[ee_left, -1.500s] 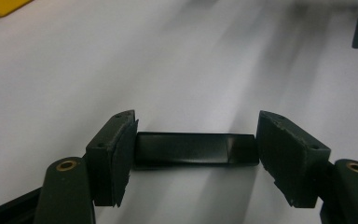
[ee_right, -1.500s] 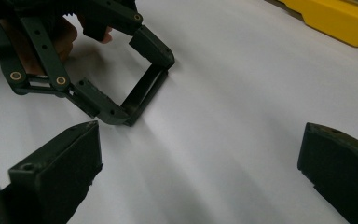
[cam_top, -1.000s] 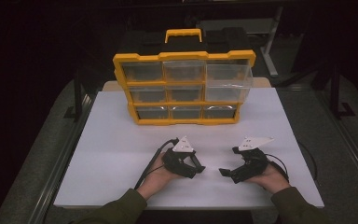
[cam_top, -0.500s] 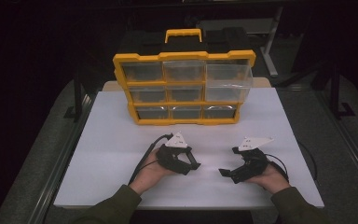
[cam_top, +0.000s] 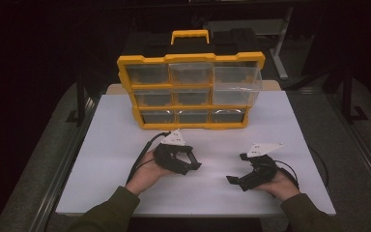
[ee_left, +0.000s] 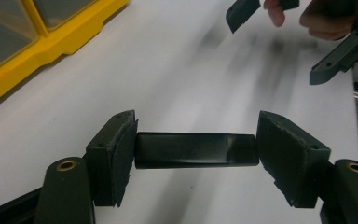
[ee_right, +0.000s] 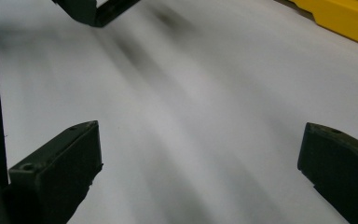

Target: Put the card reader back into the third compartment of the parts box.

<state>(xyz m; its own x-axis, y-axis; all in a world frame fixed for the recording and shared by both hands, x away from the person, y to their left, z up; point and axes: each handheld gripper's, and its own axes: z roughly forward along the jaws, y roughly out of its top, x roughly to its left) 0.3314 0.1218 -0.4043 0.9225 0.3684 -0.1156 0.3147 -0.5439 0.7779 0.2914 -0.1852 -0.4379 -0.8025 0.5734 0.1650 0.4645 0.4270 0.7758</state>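
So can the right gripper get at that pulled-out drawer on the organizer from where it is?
Probably yes: the right gripper is open and holds nothing, and bare white table lies between it and the protruding drawer.

olive sleeves point(cam_top: 111, 210), black grippers, black cables point(cam_top: 142, 152)

Jaws wide apart — white table point(ee_right: 205, 107)

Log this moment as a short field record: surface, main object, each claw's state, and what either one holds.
surface: white table
main object: yellow organizer with clear drawers, standing at the table's far side; its right middle drawer sticks out
left claw: gripping a black bar by its ends
right claw: open, holding nothing, above bare table
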